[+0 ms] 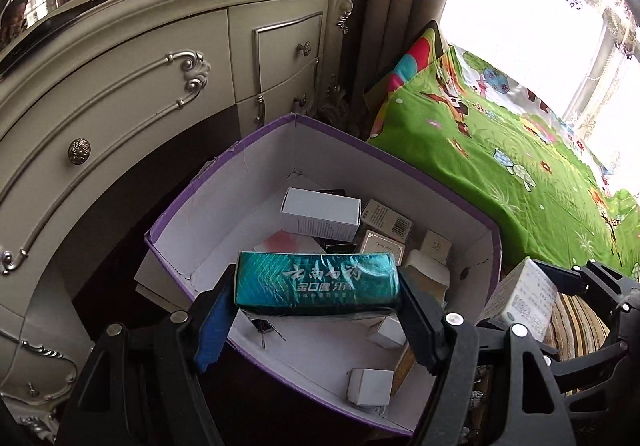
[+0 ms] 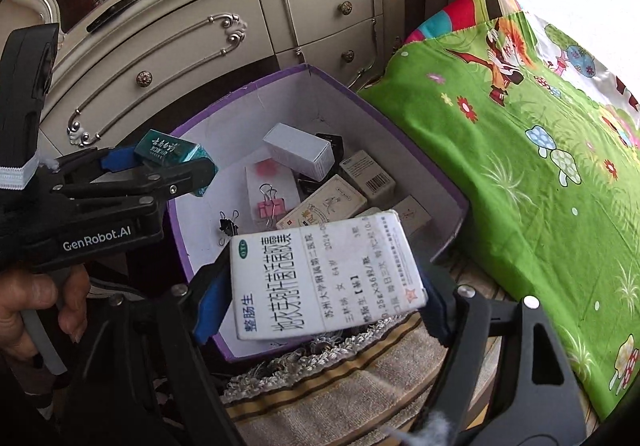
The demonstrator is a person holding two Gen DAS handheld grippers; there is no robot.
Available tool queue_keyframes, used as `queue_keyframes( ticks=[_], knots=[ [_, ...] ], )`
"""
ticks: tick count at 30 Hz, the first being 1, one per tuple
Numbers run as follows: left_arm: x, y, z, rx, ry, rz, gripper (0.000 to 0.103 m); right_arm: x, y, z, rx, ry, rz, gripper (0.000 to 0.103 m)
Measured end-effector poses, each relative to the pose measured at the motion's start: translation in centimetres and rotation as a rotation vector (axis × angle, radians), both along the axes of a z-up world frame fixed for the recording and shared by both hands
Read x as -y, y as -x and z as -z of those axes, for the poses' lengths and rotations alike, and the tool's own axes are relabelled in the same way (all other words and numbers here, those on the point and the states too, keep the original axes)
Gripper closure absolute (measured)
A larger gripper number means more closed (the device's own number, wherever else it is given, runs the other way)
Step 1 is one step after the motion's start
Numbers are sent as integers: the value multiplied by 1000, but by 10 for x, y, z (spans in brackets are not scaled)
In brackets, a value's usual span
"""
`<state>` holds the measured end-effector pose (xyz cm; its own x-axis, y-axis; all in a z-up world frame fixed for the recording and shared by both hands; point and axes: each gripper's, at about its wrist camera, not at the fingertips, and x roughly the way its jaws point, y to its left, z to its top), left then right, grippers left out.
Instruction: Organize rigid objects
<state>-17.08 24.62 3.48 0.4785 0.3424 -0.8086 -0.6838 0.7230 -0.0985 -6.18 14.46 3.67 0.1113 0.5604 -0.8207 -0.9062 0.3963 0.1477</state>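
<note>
The purple-rimmed cardboard box point(image 1: 472, 242) holds small cartons and binder clips point(image 2: 269, 205) (one pink, one black). Above it, the left gripper point(image 1: 318, 288) pinches a teal toothpaste box point(image 1: 318, 282). The white medicine box point(image 2: 326, 278) sits between the right gripper point(image 2: 320, 304) fingers over the near rim, the far side's contact unclear.

Behind the left gripper's point(image 1: 316, 310) teal box point(image 1: 318, 282), part of the purple bin's point(image 1: 192, 201) floor is hidden. Beyond the right gripper point(image 2: 320, 310), its white medicine box point(image 2: 324, 278) covers the bin's near corner. Small cartons' point(image 1: 386, 219) print stays illegible.
</note>
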Motion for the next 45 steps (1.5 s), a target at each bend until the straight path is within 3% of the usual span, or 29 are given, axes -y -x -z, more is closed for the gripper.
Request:
queue_keyframes(
  ticks=[4, 13, 17, 21, 24, 34, 45],
  knots=[
    [0, -3, 2, -11, -2, -4, 29, -1, -1, 3, -19, -6, 0, 10],
    [8, -11, 2, -38, -13, 13, 28, 7, -7, 6, 5, -27, 33, 3],
    [14, -11, -1, -41, -20, 19, 24, 14, -14, 11, -4, -29, 68, 3],
    [18, -6, -1, -4, 42, 14, 17, 21, -18, 15, -14, -45, 86, 3],
    [25, -4, -1, -14, 37, 1, 13, 26, -19, 17, -23, -57, 96, 3],
    [31, -5, -4, -73, -35, -56, 13, 32, -21, 19, -28, -77, 119, 3],
    [23, 0, 1, -81, -11, -88, 13, 32, -23, 21, -41, -73, 124, 3]
  ],
)
